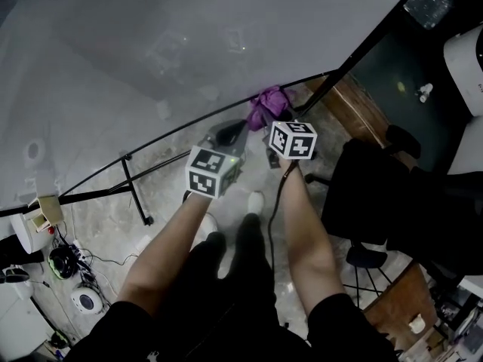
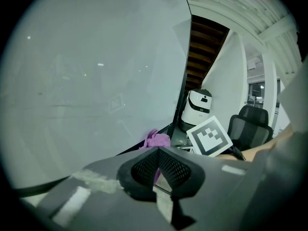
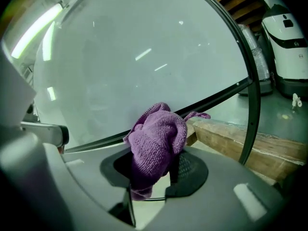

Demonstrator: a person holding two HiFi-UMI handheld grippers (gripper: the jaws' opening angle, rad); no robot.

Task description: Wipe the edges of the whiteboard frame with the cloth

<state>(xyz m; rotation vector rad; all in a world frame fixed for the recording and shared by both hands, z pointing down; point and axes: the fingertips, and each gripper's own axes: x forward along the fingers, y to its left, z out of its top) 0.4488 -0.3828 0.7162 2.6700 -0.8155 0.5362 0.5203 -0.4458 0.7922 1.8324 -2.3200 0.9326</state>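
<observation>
1. The right gripper (image 3: 153,179) pinches the bunched purple knitted cloth (image 3: 156,138) by a low fold only. Most of the wad stands loose above the jaws. Dragged hard along the rail, it would likely be tugged out of the grip.
2. The thin black metal whiteboard frame (image 3: 219,96) is narrow, and the glossy white board face (image 3: 134,61) starts right at it. A soft, rounded wad could ride up onto the board face and skip the edge itself. Tilted too far, the gripper's hard grey front might scrape the rail instead.
3. The frame's lower right corner sits close by, with a rough wooden plank (image 3: 240,138) just beyond it. A trailing tip of cloth reaches that way, so it may snag there when the wipe turns up the side rail.
4. The left gripper (image 2: 161,170) has its jaws pressed together on nothing. It hangs just beside the right one, near the bottom rail, and could knock the frame or crowd the wiping stroke.
5. In the head view the cloth (image 1: 266,105) lies against the bottom rail (image 1: 189,127), a little to the left of the lower right corner. It sits at the tip of the right gripper (image 1: 273,125), ahead of and to the right of the left gripper (image 1: 225,133).
</observation>
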